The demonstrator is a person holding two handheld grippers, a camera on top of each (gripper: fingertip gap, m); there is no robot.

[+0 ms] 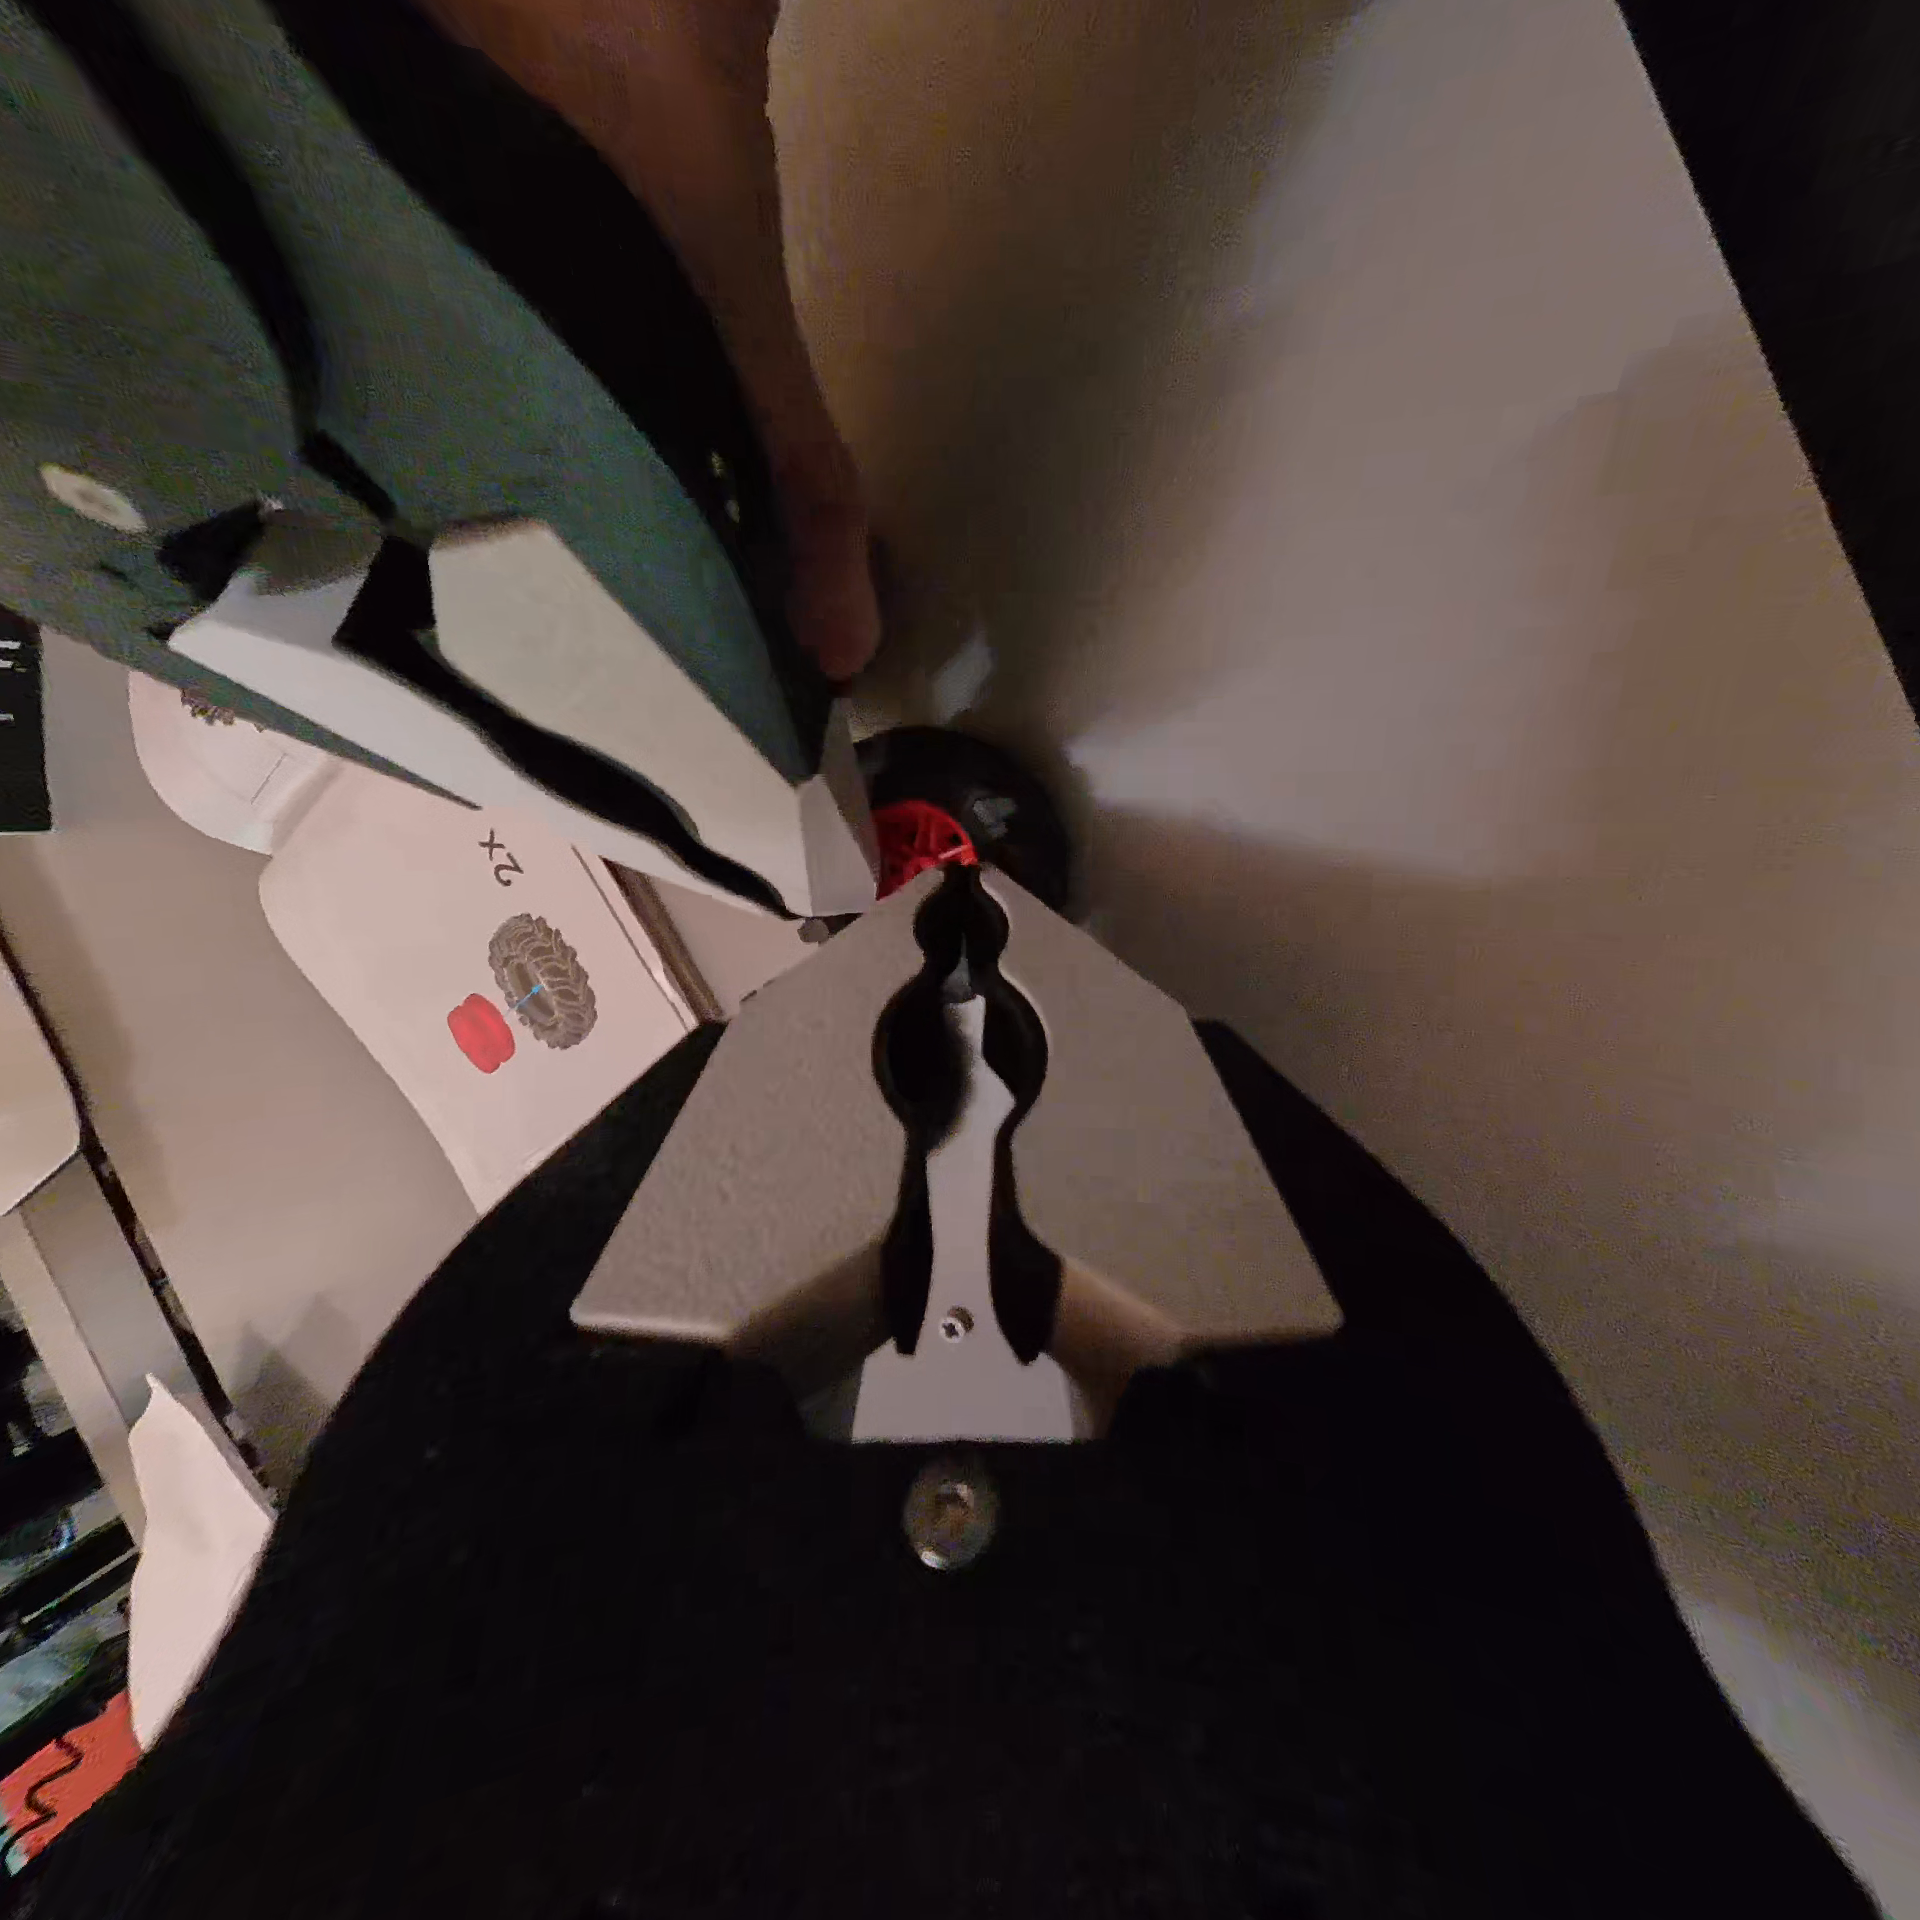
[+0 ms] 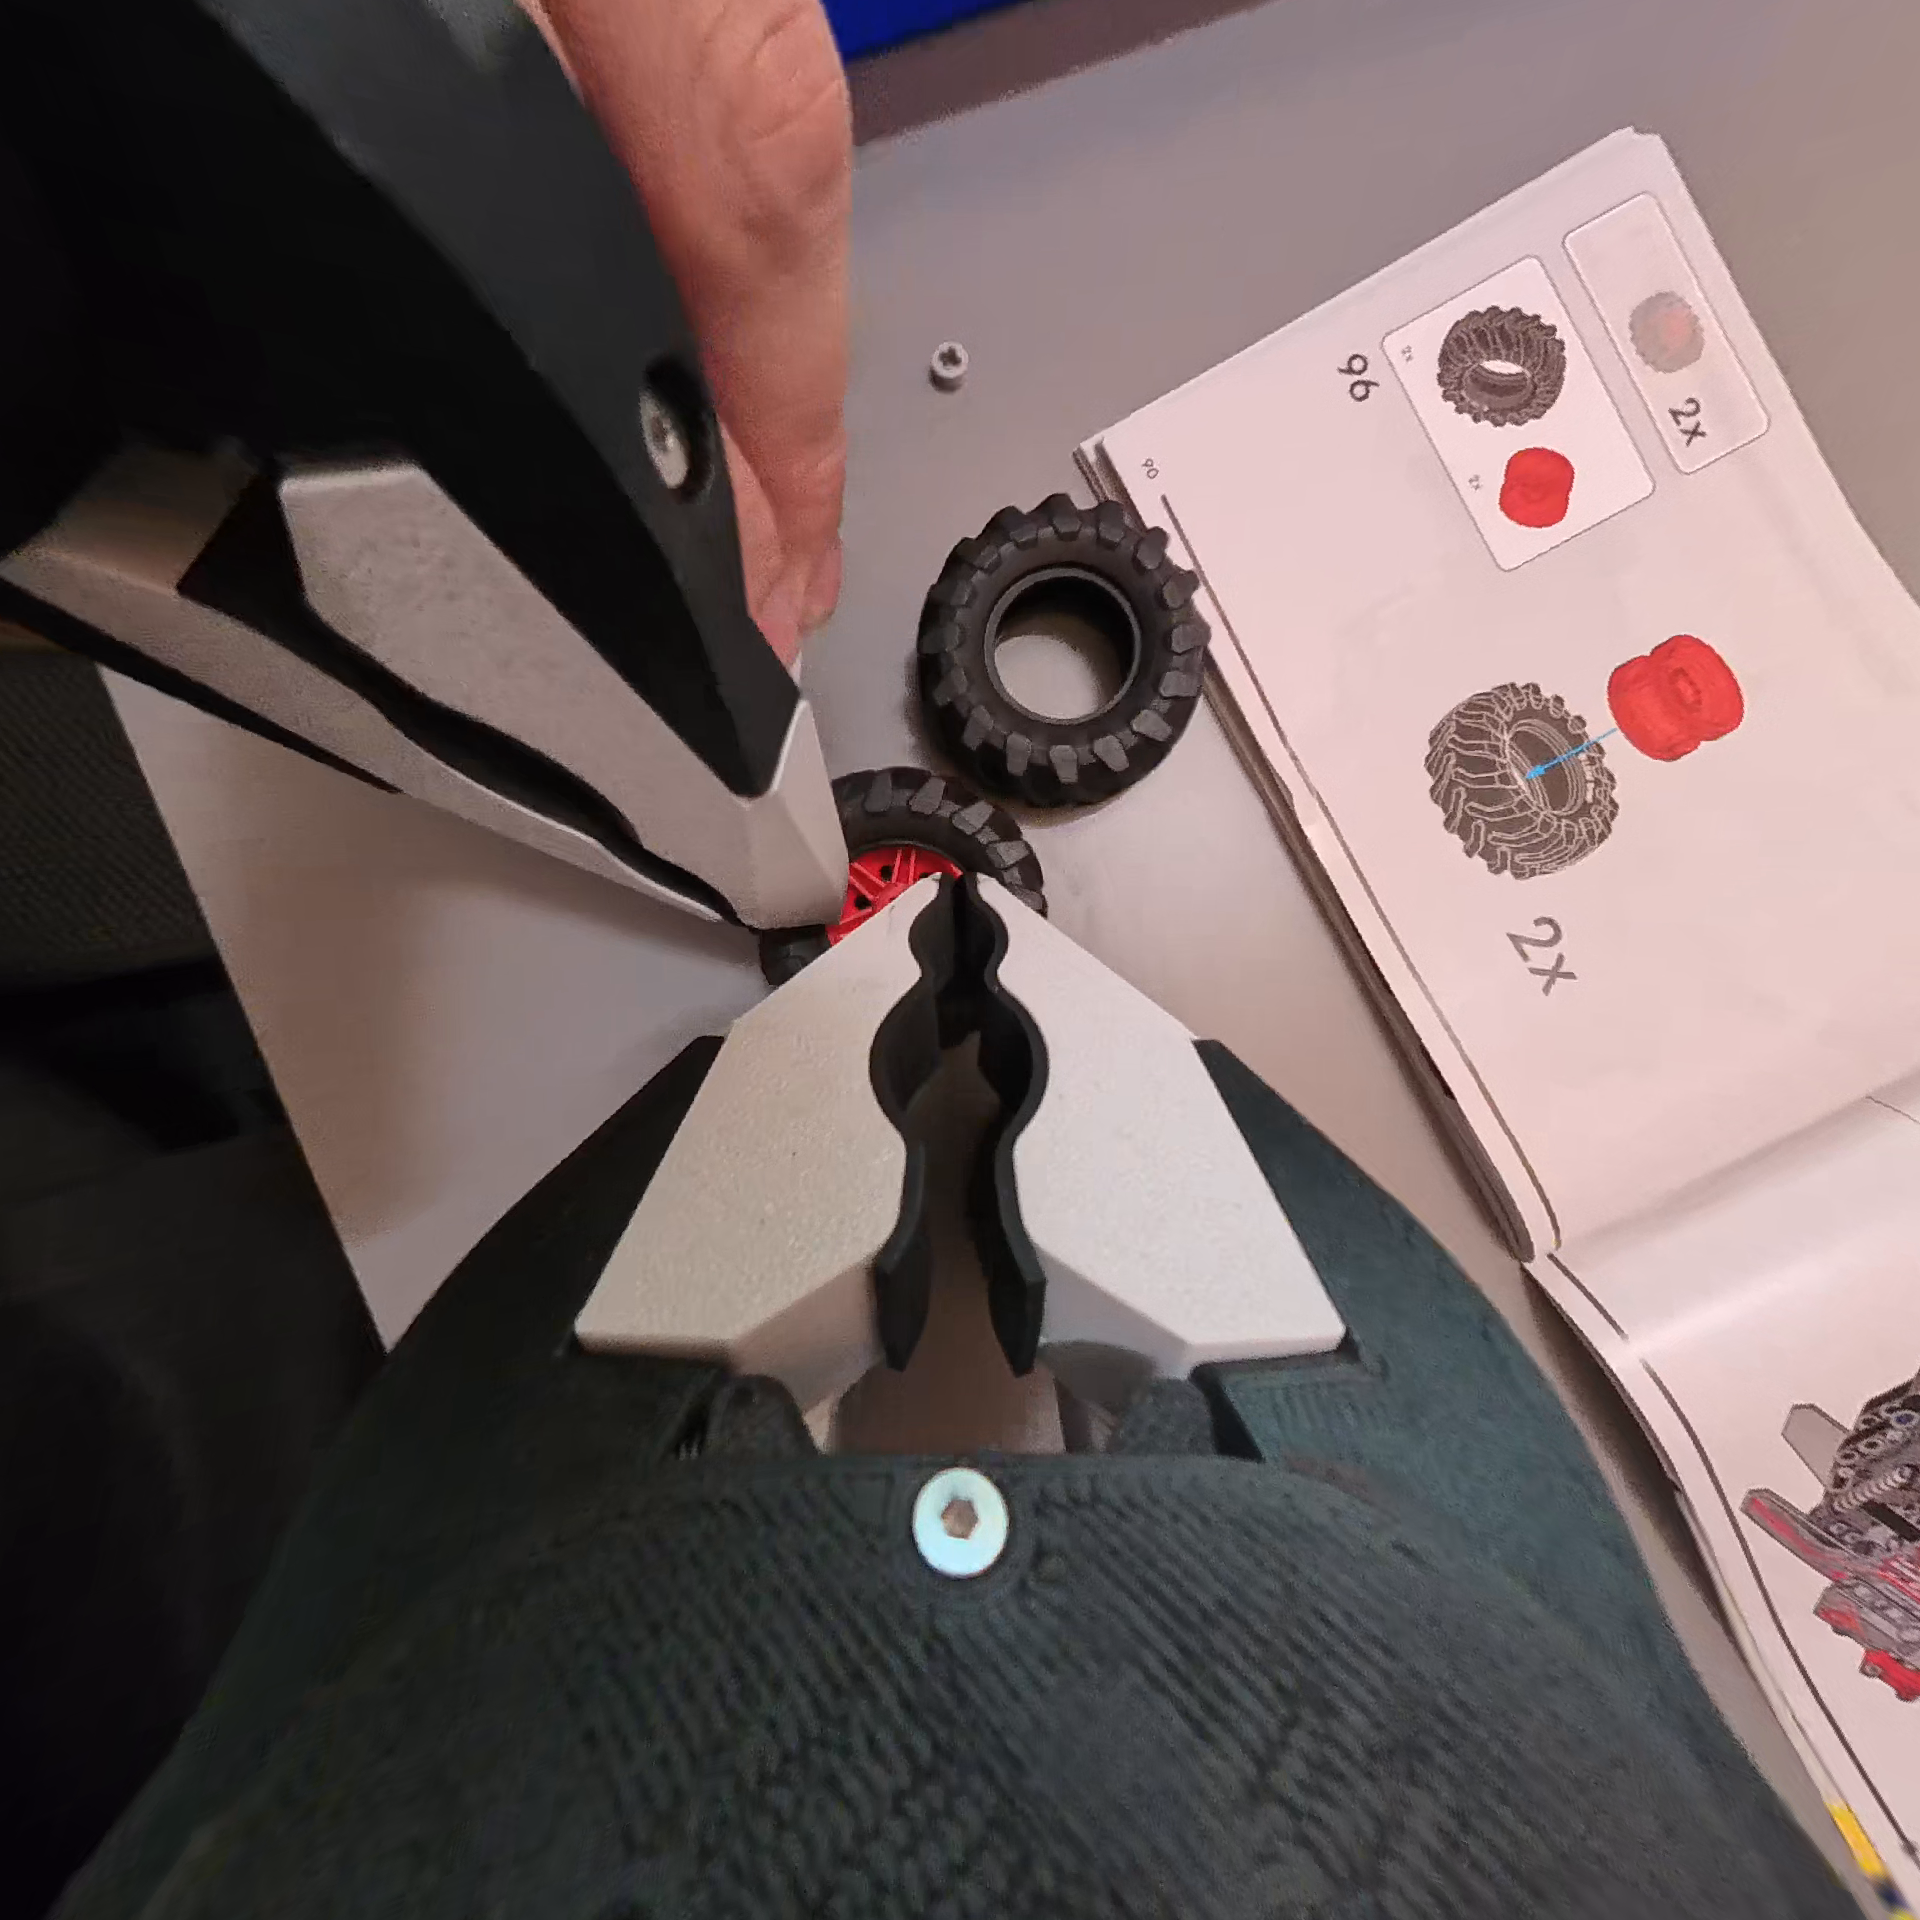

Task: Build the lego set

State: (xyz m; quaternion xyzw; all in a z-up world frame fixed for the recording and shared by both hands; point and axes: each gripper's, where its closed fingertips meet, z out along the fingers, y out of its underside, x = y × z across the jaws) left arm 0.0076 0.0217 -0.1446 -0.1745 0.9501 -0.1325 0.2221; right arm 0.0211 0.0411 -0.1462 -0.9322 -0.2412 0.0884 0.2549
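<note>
With both the left hand-held gripper [image 1: 961,883] and right hand-held gripper [image 2: 956,888] pressed together on the red hub [image 2: 868,883], uneven pushing could pop it from its black tyre [image 2: 935,821].

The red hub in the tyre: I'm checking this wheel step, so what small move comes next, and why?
Probably press the red hub further into its tyre, since both closed grippers, right and left, meet on it. The spare tyre is empty.

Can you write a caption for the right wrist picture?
Two grippers meet at a red-hubbed tyre beside a spare tyre and open booklet.
</note>
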